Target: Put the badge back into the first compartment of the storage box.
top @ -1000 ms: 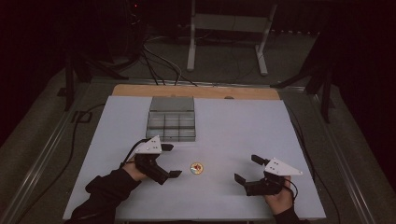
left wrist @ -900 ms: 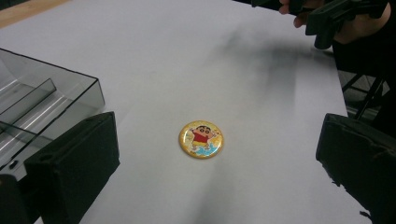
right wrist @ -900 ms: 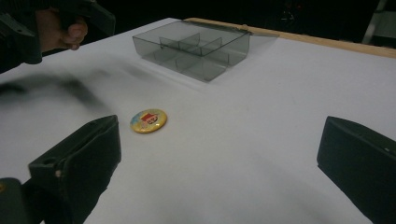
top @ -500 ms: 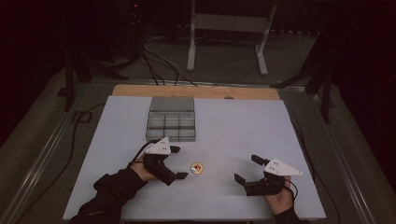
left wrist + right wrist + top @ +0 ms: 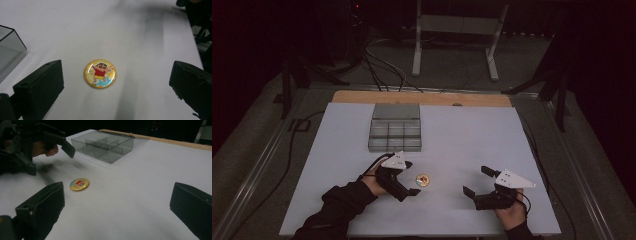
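A round yellow badge point(image 5: 422, 180) with a cartoon figure in a red shirt lies flat on the white table point(image 5: 462, 135). My left gripper point(image 5: 412, 178) is open just left of it, one jaw on the far side and one on the near side. In the left gripper view the badge point(image 5: 100, 73) lies between the wide-open jaws, untouched. My right gripper point(image 5: 475, 180) stands open to the right, apart from the badge, with nothing in it. The right gripper view has the badge point(image 5: 79, 184) ahead at the left and the left gripper point(image 5: 50, 160) behind it.
A clear grey compartment box point(image 5: 395, 127) stands on the table beyond the left gripper, its corner point(image 5: 7, 47) near the left jaw. A wooden strip point(image 5: 422, 98) edges the table's far side. Cables and metal stands lie on the dark floor behind.
My left gripper has moved right and a little nearer, bringing its open jaws up to the badge. The right gripper and the badge have stayed put.
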Available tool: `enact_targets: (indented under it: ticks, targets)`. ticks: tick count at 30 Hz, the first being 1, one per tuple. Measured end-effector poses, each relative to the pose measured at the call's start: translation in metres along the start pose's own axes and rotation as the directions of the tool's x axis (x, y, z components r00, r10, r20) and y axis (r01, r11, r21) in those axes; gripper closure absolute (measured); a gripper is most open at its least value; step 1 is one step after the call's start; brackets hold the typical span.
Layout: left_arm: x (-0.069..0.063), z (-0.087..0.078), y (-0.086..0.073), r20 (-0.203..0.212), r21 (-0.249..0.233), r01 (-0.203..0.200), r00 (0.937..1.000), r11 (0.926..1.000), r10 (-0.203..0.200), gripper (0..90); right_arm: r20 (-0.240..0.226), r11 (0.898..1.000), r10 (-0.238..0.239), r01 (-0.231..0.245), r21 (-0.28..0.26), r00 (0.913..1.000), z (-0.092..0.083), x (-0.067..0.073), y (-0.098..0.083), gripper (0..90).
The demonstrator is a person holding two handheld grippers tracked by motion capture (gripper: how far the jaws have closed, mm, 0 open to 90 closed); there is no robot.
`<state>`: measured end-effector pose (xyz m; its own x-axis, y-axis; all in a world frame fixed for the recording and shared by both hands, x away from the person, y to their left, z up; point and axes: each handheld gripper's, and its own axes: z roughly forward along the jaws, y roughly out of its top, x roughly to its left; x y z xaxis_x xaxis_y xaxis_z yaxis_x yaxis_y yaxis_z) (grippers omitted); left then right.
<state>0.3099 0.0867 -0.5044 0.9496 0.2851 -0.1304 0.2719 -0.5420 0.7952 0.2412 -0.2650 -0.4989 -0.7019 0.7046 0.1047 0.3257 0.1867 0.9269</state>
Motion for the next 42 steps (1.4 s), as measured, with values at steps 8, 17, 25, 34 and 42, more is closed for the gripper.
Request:
enact_targets:
  ticks: [8,17,25,34,42]
  targets:
    - [-0.002,0.015,0.0,-0.004,0.035,-0.011,0.9999,0.9993,0.011,0.2,-0.002,1.0,0.002,-0.002,-0.006,1.0,0.0,0.0,0.0,0.0]
    - [-0.002,0.026,0.003,-0.012,0.053,-0.02,0.9997,0.9984,0.021,0.3,-0.003,1.0,0.004,-0.004,-0.004,1.0,0.0,-0.001,0.0,0.0]
    - [0.0,0.03,0.005,-0.01,0.083,0.008,0.9999,0.9965,-0.007,0.4,-0.003,1.0,0.002,-0.002,-0.004,1.0,0.0,-0.001,0.0,0.0]
    - [0.003,0.031,0.006,-0.039,0.102,0.005,0.9992,0.9948,-0.001,2.5,-0.005,1.0,0.006,-0.006,-0.006,1.0,0.0,-0.001,0.0,0.0]
    - [0.001,0.036,0.006,-0.048,0.143,-0.016,0.9986,0.9896,0.023,9.8,-0.007,1.0,0.007,-0.007,-0.002,0.9999,0.0,-0.001,0.0,0.0]
